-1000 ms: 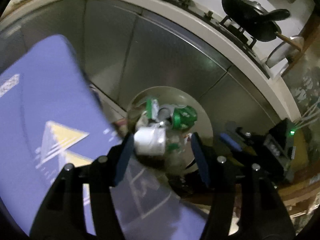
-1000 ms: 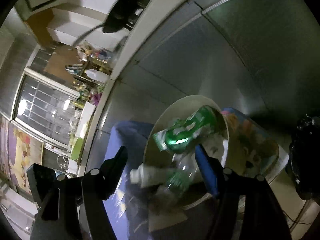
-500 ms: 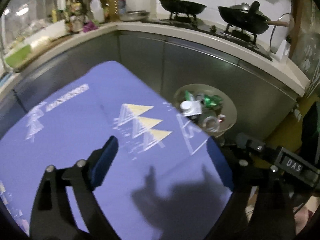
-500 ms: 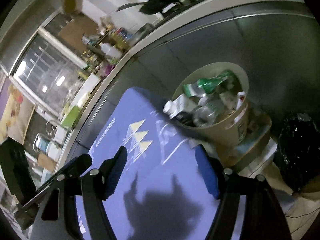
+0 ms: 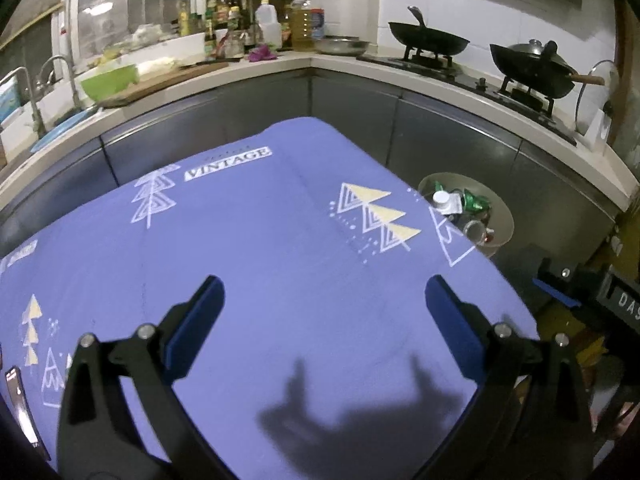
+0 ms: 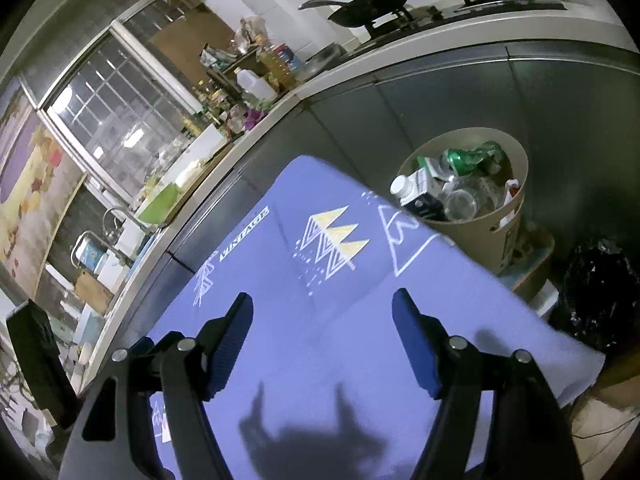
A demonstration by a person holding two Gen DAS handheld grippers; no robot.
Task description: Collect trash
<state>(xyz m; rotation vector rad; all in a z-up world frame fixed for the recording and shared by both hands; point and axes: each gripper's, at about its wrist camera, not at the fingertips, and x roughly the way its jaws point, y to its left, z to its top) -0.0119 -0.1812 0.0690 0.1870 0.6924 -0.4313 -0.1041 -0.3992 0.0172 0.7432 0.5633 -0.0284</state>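
A beige trash bin (image 6: 516,184) stands on the floor past the table's far right corner, full of trash: a green crushed can (image 6: 468,156), a white carton (image 6: 416,188) and clear plastic bottles (image 6: 464,204). It also shows in the left wrist view (image 5: 502,216). My left gripper (image 5: 322,306) is open and empty above the purple tablecloth (image 5: 260,248). My right gripper (image 6: 322,320) is open and empty above the same cloth (image 6: 340,320), well back from the bin.
Steel cabinet fronts (image 5: 440,144) curve round behind the table under a counter with woks (image 5: 428,40) on a stove. A black bag (image 6: 600,288) lies right of the bin. A phone (image 5: 18,404) lies at the cloth's left edge.
Both grippers have pulled back and up from over the bin to above the table. The white carton that was between the left fingers now lies in the bin.
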